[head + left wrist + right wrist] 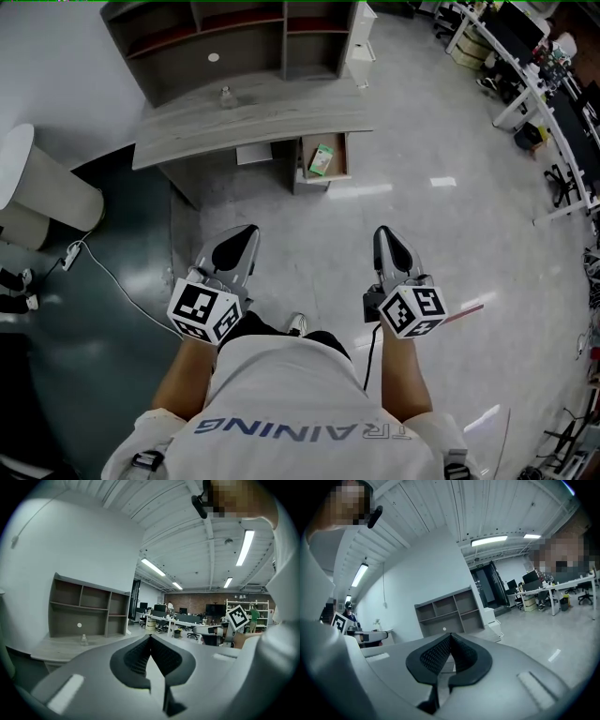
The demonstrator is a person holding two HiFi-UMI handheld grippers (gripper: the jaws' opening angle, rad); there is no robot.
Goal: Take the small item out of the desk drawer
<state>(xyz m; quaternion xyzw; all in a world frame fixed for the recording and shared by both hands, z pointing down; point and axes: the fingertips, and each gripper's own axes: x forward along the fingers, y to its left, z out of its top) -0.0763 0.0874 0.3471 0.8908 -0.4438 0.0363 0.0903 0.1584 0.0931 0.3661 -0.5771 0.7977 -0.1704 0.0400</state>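
Observation:
The desk drawer stands pulled open at the right end of the grey desk. Inside it lies a small green and white item. My left gripper and right gripper hang side by side over the floor, well short of the desk and close to my body. In the left gripper view the left gripper has its black pads meeting at the tips with nothing between them. The right gripper looks the same in its own view, shut and empty.
A grey shelf unit rises behind the desk, and a small clear bottle stands on the desktop. A white round table and a power strip with cable lie to the left. Office desks line the right side.

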